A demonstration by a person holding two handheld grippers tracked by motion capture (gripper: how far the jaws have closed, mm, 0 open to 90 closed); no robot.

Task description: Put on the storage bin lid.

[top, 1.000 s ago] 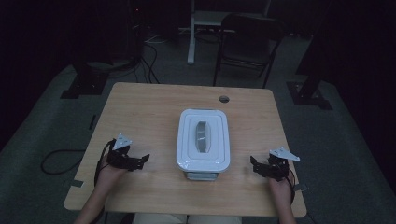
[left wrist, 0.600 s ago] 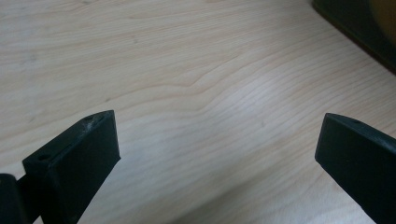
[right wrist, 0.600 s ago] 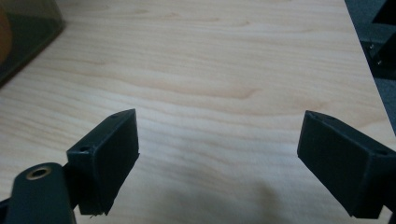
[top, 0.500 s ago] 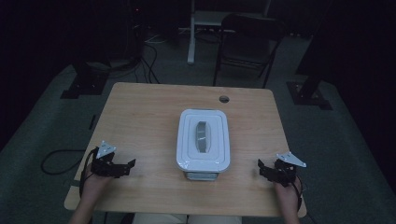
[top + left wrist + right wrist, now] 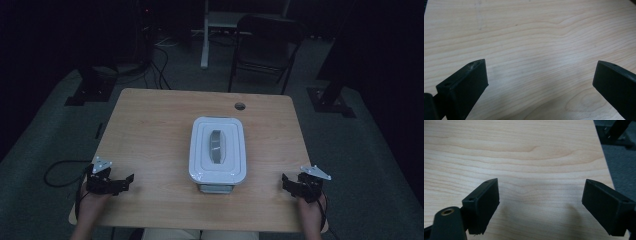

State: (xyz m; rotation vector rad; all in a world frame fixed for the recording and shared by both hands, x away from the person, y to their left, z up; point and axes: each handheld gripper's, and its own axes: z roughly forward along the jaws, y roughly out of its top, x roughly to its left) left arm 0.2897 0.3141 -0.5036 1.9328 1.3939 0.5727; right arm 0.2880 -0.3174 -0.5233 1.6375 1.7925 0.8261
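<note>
- Pale wood grain runs across the table (image 5: pixel 150 130) in the high view, and on it, near the middle and toward my side, sits the white lidded container (image 5: pixel 218 150). Its lid is a rounded rectangle with stepped ridges and a grey handle (image 5: pixel 217 146) lying lengthwise in a central recess; a bit of the clear base pokes out under the near edge. My left gripper (image 5: pixel 125 181) rests at the near left corner and my right gripper (image 5: pixel 287 181) at the near right corner, each well apart from the container, both pointing inward. A small round hole (image 5: pixel 240 106) marks the far edge of the table, and a dark chair (image 5: pixel 265 45) stands beyond it on the grey floor.
- In the left gripper view, my left gripper (image 5: pixel 541 75) has its jaws spread wide with bare wood between them, nothing held.
- In the right gripper view, my right gripper (image 5: pixel 541 195) is likewise spread wide over bare wood, and the table's edge with grey floor (image 5: pixel 621 162) beyond lies at the right.
</note>
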